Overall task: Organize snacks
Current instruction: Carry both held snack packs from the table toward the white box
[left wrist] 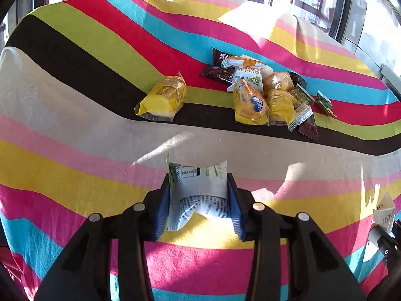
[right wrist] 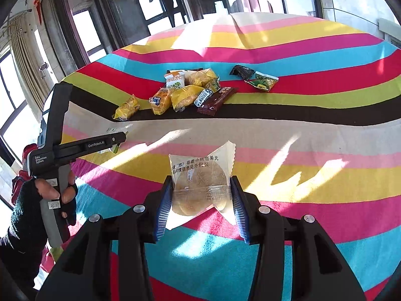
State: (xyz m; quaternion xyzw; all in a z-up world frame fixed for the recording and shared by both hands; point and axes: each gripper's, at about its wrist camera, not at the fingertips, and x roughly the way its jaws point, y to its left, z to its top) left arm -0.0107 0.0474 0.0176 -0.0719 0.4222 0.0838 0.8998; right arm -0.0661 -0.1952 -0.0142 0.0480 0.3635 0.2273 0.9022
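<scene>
My left gripper is shut on a white snack packet with green print, held over the striped tablecloth. My right gripper is shut on a clear packet holding a round pastry. A pile of snacks lies ahead on the black and green stripes: yellow cake packets, brown chocolate bars, white and green packets. One yellow packet lies apart to the pile's left. The pile also shows in the right wrist view. The left gripper's body shows at the left of the right wrist view.
The striped cloth covers a rounded table. Two dark green packets lie right of the pile. Windows and dark frames stand beyond the far edge. A gloved hand holds the left gripper's handle.
</scene>
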